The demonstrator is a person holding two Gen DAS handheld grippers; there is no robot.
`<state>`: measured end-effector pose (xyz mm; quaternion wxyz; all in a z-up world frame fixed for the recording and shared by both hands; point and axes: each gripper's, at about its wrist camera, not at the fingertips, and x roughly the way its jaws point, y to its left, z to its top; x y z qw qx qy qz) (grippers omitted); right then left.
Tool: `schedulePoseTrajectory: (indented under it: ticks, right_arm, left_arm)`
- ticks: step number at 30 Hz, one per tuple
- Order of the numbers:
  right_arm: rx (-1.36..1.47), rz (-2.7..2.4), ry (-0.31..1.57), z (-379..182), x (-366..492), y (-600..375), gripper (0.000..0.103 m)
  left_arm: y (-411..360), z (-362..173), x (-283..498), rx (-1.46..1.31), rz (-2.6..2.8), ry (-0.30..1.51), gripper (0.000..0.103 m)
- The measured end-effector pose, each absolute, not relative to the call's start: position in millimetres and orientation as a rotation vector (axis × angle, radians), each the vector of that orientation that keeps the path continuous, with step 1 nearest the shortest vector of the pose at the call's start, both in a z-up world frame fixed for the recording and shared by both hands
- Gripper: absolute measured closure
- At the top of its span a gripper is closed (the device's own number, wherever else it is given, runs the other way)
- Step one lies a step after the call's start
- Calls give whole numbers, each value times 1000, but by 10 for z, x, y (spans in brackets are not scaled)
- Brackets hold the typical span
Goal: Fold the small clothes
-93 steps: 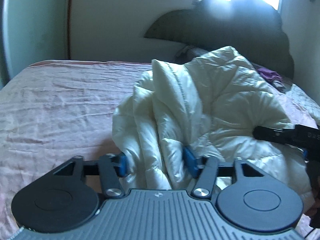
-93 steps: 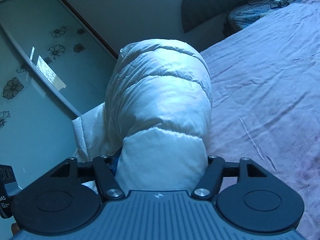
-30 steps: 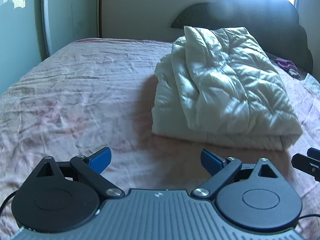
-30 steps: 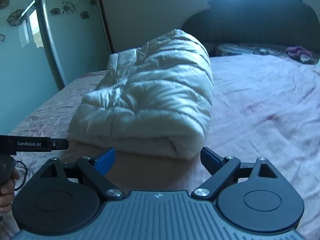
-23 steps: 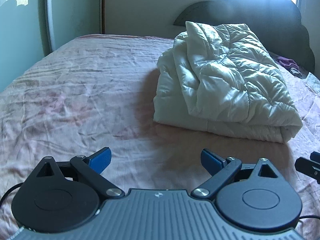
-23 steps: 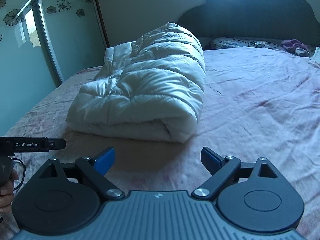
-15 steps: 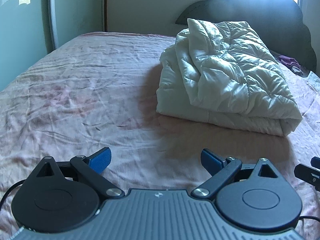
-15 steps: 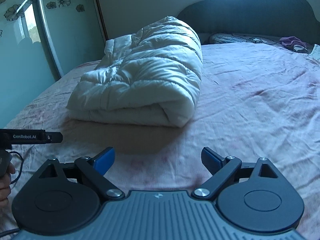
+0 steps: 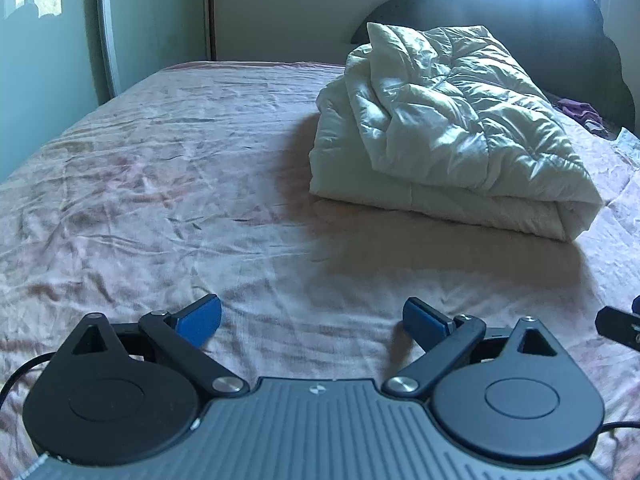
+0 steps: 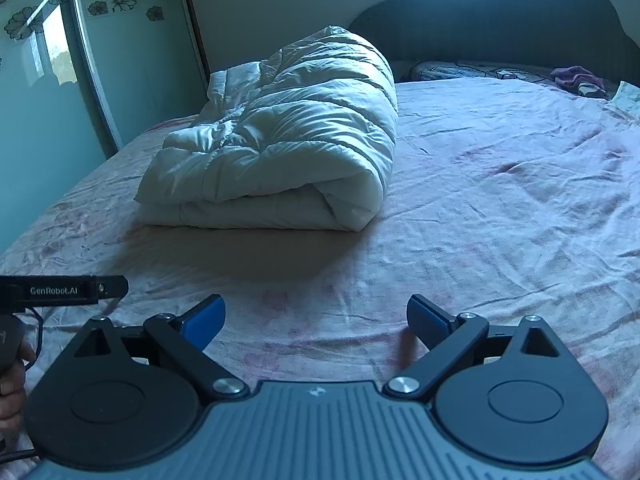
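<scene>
both jaws apart and empty, right opening, folded white jacket [image 9: 448, 136] ahead on pink bedsheet [image 9: 160, 184], dark headboard [image 10: 500, 20] behind

Both wrist views low over bed [image 9: 168, 168], facing headboard [image 10: 500, 24]; share folded jacket [image 9: 452, 136].

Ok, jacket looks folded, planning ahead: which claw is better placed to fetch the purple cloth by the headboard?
Probably right: only bed lies between the right claw and the purple cloth; its jaws are opening, empty.
</scene>
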<state>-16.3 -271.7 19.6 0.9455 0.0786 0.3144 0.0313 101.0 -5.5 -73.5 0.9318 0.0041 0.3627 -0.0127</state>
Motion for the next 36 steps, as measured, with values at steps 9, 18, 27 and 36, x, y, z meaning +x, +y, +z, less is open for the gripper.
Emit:
schedulePoseTrajectory:
  ticks: [9, 18, 27, 36]
  right_arm:
    - [158, 64, 647, 153, -139, -2653, 5]
    - [148, 67, 647, 137, -141, -2613, 4]
    - [116, 46, 640, 128, -106, -2586, 4]
    - [99, 25, 634, 78, -53, -2608, 1]
  left_arm:
    - [-10, -818, 940, 13, 12, 716, 0]
    - [-28, -850, 906, 25, 27, 700, 0]
    - [-19, -855, 901, 23, 32, 696, 0]
    - [-28, -862, 882, 31, 41, 687, 0]
